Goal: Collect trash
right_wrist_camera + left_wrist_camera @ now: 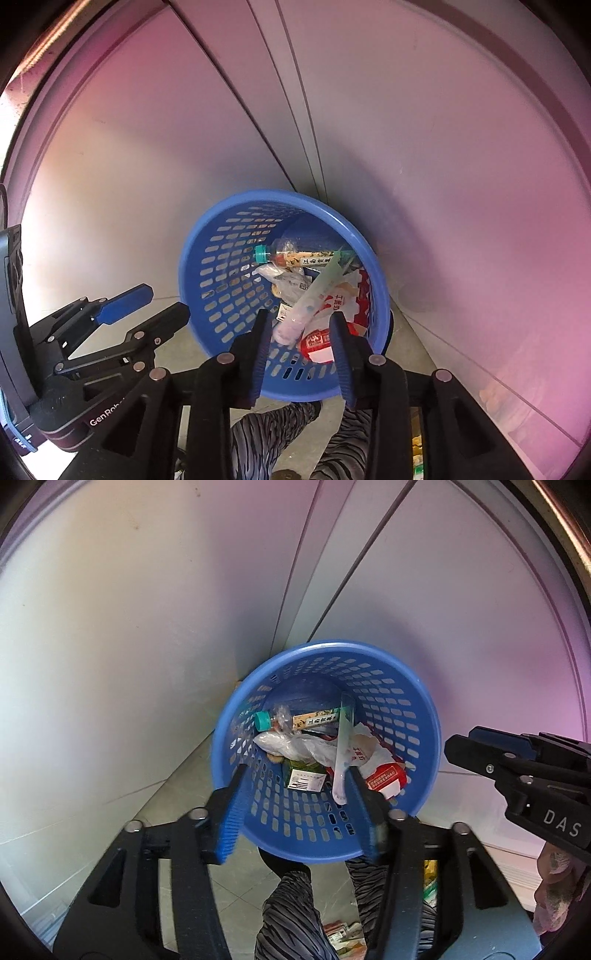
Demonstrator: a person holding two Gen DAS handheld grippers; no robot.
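Observation:
A blue perforated basket stands on the floor in a corner and holds trash. Inside lie a bottle with a teal cap, a white plastic bag, a green and white carton, a red and white wrapper and a long translucent sleeve that leans on the wall. My left gripper hangs open over the near rim, holding nothing. My right gripper is open above the basket, its pads pressing on nothing.
Pale cabinet panels close in the corner behind and beside the basket. Grey floor tiles lie to the left. A person's legs in striped trousers stand below the basket, with loose packets on the floor.

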